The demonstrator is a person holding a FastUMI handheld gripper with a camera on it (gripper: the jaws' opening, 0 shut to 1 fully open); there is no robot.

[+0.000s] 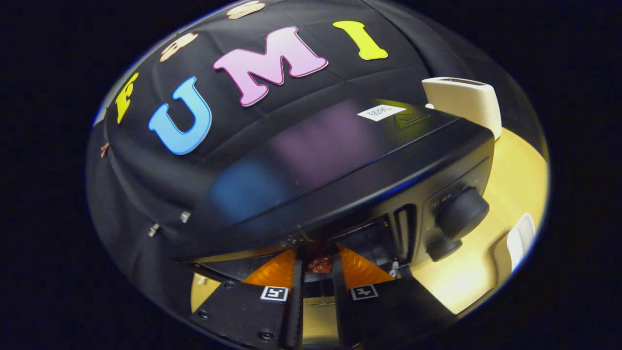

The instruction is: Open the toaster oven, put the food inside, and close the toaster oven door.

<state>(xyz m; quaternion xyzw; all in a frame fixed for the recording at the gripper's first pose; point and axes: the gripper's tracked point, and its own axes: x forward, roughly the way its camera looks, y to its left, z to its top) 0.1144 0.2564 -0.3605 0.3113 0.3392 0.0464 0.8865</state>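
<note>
The black toaster oven (340, 160) stands close ahead, seen tilted, with its glossy top towards me and two round knobs (461, 211) on its front right. Its front opening (374, 233) shows as a dark cavity just beyond my fingertips. My gripper (319, 256) is at the mouth of that cavity, its fingers close together and pressing on a small reddish-brown piece of food (319, 265) between their tips. I cannot make out how the door stands; my fingers hide the lower front.
A cream-coloured appliance (464, 102) stands behind the oven on the right. The wooden table (510, 175) runs along the oven's right side, and a white dish (520, 240) lies on it near the knobs. The booth's black cloth hangs behind.
</note>
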